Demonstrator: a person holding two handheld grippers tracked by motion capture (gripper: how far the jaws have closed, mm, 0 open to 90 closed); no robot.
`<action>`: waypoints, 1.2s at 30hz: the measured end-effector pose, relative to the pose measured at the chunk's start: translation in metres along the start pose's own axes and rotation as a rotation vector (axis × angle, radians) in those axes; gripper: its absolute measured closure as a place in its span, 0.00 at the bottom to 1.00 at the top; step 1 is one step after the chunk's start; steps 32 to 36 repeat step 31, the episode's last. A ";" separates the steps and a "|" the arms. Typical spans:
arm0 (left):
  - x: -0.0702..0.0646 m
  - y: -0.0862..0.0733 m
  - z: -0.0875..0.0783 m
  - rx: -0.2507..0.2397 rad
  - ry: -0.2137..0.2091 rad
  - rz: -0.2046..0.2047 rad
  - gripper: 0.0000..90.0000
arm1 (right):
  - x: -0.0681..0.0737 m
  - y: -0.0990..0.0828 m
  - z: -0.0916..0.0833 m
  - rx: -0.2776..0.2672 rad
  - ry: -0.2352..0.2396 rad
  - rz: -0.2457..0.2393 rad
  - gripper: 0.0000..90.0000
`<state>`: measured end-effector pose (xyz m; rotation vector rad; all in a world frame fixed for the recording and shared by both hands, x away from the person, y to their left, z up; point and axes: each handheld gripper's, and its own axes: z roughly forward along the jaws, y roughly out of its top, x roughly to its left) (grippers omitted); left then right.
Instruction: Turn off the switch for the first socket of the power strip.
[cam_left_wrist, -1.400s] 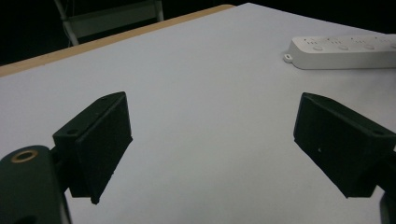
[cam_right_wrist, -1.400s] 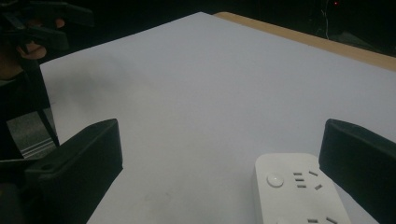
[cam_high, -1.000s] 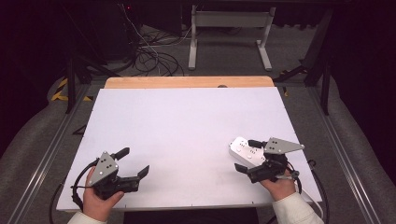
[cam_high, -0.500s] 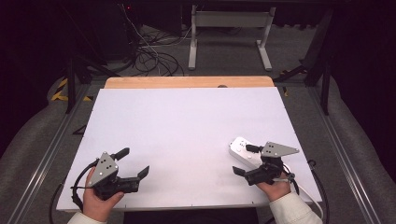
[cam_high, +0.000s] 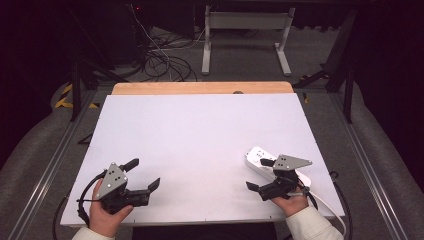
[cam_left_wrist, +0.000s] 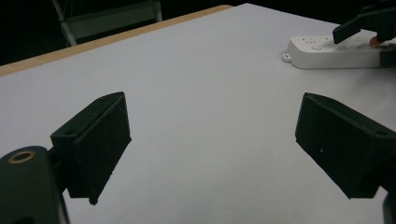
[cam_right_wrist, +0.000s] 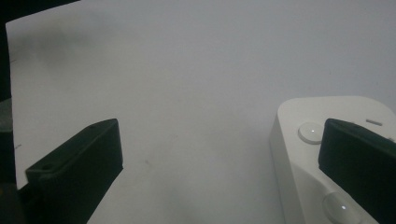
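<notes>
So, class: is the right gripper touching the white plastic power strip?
Cannot tell. In the right gripper view one black jaw overlaps the white plastic power strip, hiding any gap; the high view shows the right gripper over the strip, jaws spread.

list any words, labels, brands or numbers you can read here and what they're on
No text can be read.
The white plastic power strip has small marks near its round button in the right gripper view, too small and blurred to read.
The white table top and both black grippers, left and right, bear no lettering.
</notes>
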<state>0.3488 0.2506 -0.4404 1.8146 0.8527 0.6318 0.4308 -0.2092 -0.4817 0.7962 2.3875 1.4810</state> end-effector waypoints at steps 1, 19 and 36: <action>0.000 0.000 0.000 0.000 0.000 0.000 0.12 | 0.000 0.000 -0.001 -0.009 0.002 0.003 0.00; 0.001 -0.002 0.002 -0.008 0.003 -0.002 0.12 | 0.001 0.006 -0.013 -0.069 -0.024 -0.013 0.00; 0.004 -0.003 0.002 -0.005 0.001 -0.018 0.12 | 0.004 0.007 -0.014 -0.060 -0.024 -0.034 0.00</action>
